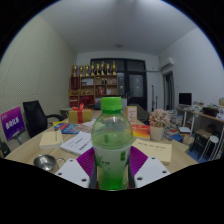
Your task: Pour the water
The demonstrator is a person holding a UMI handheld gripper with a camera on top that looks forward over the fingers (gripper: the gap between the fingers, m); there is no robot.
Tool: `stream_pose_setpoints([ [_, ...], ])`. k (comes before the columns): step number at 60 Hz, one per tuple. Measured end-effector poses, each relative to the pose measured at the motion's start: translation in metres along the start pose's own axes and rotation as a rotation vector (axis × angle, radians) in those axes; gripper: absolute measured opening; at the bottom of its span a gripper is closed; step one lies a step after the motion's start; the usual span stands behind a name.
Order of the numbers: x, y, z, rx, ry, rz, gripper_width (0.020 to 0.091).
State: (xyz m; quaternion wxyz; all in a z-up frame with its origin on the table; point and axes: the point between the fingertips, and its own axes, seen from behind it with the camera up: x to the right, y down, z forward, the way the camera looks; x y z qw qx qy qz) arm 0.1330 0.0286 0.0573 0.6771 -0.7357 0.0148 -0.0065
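Bottle (112,145) clenched upright in gripper (112,170), cap on; it could be dropped if squeezed pads (87,160) slip.

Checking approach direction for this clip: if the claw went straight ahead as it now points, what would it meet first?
The green-capped bottle. It already stands between the claw's fingers, which appear closed on its sides, so nothing lies nearer. Beyond it is the cluttered table; depth there is unclear.
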Motion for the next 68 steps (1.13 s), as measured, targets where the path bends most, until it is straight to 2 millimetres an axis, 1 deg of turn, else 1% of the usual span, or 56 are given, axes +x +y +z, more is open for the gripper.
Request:
stream_pose_setpoints([
  [1,0.0,-0.002,0.004,0.0,0.004,0.009,0.0448],
  [4,0.002,-0.003,0.002,0.004,0.004,0.033,0.0447],
  [5,0.006,0.0,-0.023,0.009,0.003,0.035,0.0447],
  [6,0.007,0.0,-0.027,0.01,-0.001,0.037,0.0472],
  [7,0.002,-0.002,0.003,0.011,-0.001,0.037,0.0475],
  [11,0.004,-0.003,-0.003,-0.005,-0.001,0.03,0.0563],
  [12,0.006,-0.001,-0.019,-0.011,0.003,0.025,0.0576],
  [13,0.004,0.001,-0.005,-0.024,0.009,0.024,0.0592],
  [14,0.006,0.003,-0.008,-0.037,0.016,0.025,0.0646],
  [15,0.008,0.005,-0.01,-0.05,0.021,0.027,0.0656],
  [19,0.007,0.008,-0.025,-0.074,0.004,0.04,0.0856],
  [20,0.007,0.006,-0.046,-0.076,-0.003,0.041,0.0856],
  [21,-0.002,0.007,-0.035,-0.074,-0.008,0.043,0.0847],
  [23,-0.004,0.004,-0.048,-0.072,-0.022,0.041,0.083],
  [26,-0.002,0.0,-0.072,-0.072,-0.023,0.036,0.0843],
  [27,0.001,-0.001,-0.083,-0.07,-0.021,0.036,0.0841],
  [28,-0.005,0.003,-0.08,-0.069,-0.017,0.037,0.084],
  [33,0.004,0.0,-0.128,-0.073,0.01,0.056,0.0836],
  [34,0.008,0.002,-0.128,-0.076,0.013,0.059,0.084],
  [35,0.008,0.001,-0.137,-0.078,0.014,0.062,0.0838],
  [36,0.002,0.005,-0.144,-0.076,0.015,0.065,0.0833],
  [41,0.005,0.004,-0.186,-0.078,0.028,0.084,0.0837],
  [42,0.007,0.002,-0.185,-0.079,0.03,0.09,0.0835],
  [43,0.004,0.003,-0.197,-0.078,0.035,0.096,0.0836],
  [49,0.002,0.013,-0.232,-0.107,0.048,0.12,0.0833],
  [50,0.005,0.014,-0.234,-0.11,0.051,0.124,0.0832],
  [51,0.004,0.015,-0.247,-0.109,0.056,0.129,0.0832],
  [55,0.003,0.015,-0.262,-0.105,0.06,0.134,0.0834],
  [56,0.002,0.016,-0.271,-0.109,0.06,0.131,0.0835],
  [60,0.0,0.015,-0.286,-0.109,0.054,0.114,0.0834],
  [65,0.0,0.015,-0.299,-0.096,0.054,0.099,0.0834],
  [68,-0.001,0.01,-0.306,-0.083,0.049,0.09,0.0835],
])
